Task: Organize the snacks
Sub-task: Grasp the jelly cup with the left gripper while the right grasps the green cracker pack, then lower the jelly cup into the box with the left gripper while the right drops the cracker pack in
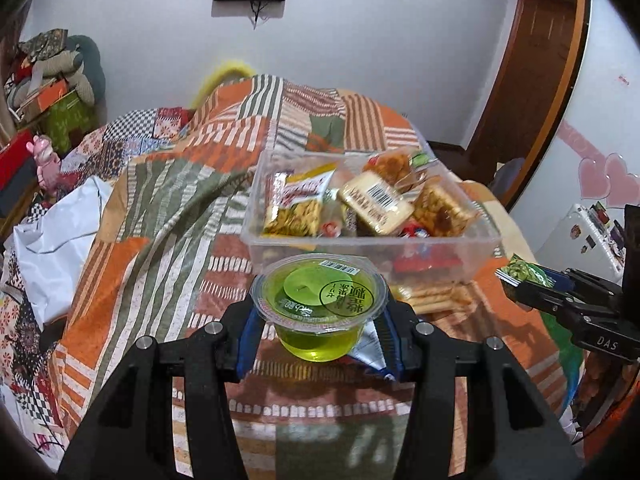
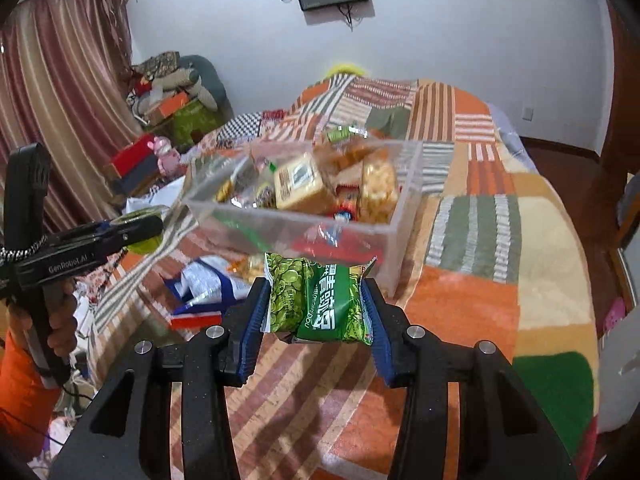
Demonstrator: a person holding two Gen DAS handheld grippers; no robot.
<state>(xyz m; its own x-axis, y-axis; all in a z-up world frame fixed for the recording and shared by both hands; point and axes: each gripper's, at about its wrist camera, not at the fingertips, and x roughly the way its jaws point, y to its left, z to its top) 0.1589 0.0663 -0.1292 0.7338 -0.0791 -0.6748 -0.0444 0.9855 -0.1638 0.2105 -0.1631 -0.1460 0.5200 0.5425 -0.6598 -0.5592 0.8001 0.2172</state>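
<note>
Our left hand-held gripper point(image 1: 320, 320) clamps a green jelly cup point(image 1: 320, 308) at its rim, which we judge rigid but slick and fairly weighty, while our right hand-held gripper point(image 2: 318, 304) pinches a light, soft, crinkly green pea packet point(image 2: 318, 300) across its middle. Both hang just near of the clear plastic box point(image 1: 484, 240) of snacks on the bed point(image 2: 480, 280), the cup translucent lime with a printed film lid, the packet glossy.

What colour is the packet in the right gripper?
Green packet, pea print and white lettering; clearest in the right wrist view.

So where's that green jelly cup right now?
The green jelly cup is gripped in the left claw, held just in front of the clear snack box on the bed.
</note>
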